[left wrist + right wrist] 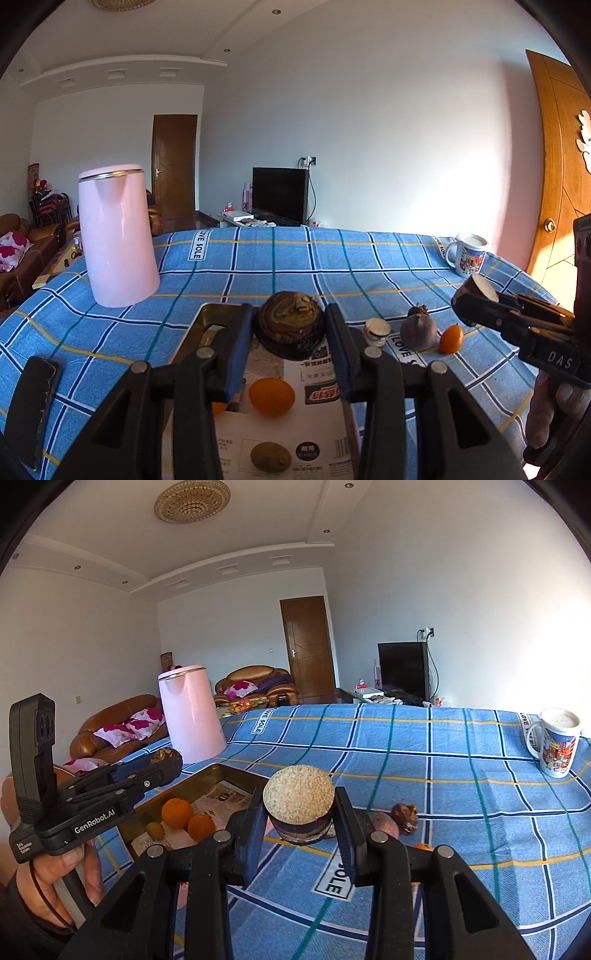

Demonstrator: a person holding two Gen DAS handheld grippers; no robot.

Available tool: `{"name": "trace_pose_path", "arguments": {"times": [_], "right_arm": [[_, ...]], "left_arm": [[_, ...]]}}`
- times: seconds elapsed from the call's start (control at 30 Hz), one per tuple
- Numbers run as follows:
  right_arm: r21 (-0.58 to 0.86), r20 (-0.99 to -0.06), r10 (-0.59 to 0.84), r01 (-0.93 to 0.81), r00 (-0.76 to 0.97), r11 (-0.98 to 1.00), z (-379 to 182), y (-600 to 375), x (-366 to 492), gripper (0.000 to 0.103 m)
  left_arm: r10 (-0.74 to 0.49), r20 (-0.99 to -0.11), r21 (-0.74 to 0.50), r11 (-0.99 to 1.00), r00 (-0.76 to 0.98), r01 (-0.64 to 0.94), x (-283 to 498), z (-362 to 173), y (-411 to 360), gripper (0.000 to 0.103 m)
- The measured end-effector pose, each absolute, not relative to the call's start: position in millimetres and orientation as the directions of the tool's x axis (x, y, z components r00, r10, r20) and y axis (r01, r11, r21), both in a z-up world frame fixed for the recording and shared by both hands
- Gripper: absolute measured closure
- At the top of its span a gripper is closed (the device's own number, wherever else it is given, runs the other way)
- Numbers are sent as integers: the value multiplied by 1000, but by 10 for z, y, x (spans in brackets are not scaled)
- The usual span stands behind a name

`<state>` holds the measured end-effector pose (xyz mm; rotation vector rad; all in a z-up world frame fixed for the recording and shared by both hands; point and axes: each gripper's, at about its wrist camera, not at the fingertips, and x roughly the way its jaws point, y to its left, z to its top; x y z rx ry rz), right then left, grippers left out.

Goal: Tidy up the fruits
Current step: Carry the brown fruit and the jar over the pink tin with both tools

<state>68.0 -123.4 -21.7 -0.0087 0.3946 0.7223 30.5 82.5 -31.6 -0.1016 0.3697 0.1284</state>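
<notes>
Fruit sat in both grippers. The left gripper [289,328] was closed on a dark, round, scaly-skinned piece [289,325], pinched at its sides between the blue pads [240,350]; the right gripper [298,812] was closed the same way on a dark-skinned half [298,799], its pale cut face turned up and back toward the camera. Both pieces were clear of the cloth [258,258], which suggested they were being carried rather than set down.

Below and just ahead of the left gripper lay the tray [207,310], lined with newspaper [317,373], and it probably served as the collecting place: an orange [271,397] and a small brown fruit [270,457] already rested on the paper. From the right gripper the tray was to the left.

Loose fruit remained on the cloth, to the right of the left gripper and beyond the right one: a purple-brown one [419,330], a small orange one [450,338] and a small cup [376,331]. Farther off stood a pink kettle [116,236] on the left and a mug [467,254] on the right, well clear of the work.
</notes>
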Motion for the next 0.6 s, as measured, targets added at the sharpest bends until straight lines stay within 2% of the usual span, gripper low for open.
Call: {"name": "trace_pose_path", "arguments": {"times": [0.33, 0.6], "right_arm": [[71, -389, 682, -718, 619, 693, -161, -614, 664, 66], [37, -473, 687, -767, 551, 641, -336, -163, 609, 66]], "left_arm": [[125, -450, -96, 978, 884, -187, 310, -510, 1132, 62], [131, -496, -113, 971, 859, -213, 308, -618, 1291, 62]]}}
